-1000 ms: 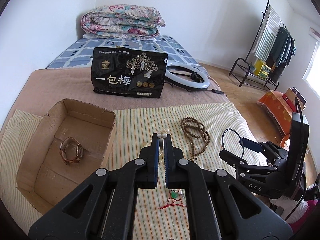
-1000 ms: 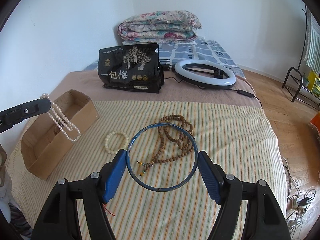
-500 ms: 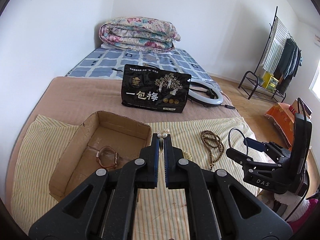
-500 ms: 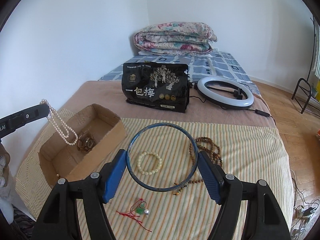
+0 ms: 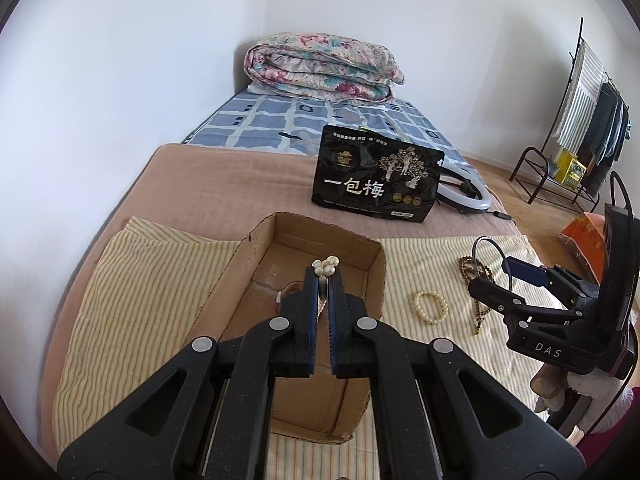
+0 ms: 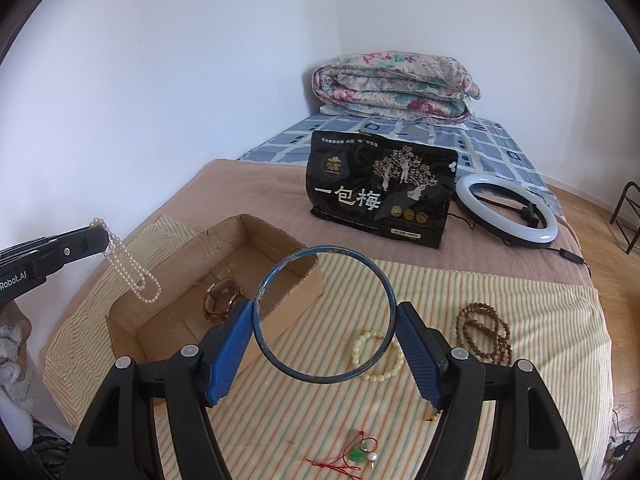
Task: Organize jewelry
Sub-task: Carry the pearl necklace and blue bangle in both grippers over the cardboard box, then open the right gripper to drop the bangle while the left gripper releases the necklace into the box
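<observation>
The left hand-held gripper is clenched on a pearl necklace. A small bunch of pearls sticks out past its tips, and the rest of the string hangs down in a long loop. A second ago this gripper was over the striped cloth, to the right of the cardboard box. Now it is above the open box, and the hanging pearls are above the box's near left side. So the necklace looks ready to be dropped in.

The right hand-held gripper is grasping a thin blue bangle by its two sides, so the ring stands up between the blue fingers. It has also swung left, and the box is now close in front of it. The bangle is in the air, over the cloth just right of the box, and may go in after the pearls.

A brown watch already lies on the floor of the box. Three things are left on the cloth: a cream bead bracelet just beside the box, a long brown bead strand farther right, and a red string charm with a green stone near the front edge. A black snack bag and a ring light sit farther back on the bed.
</observation>
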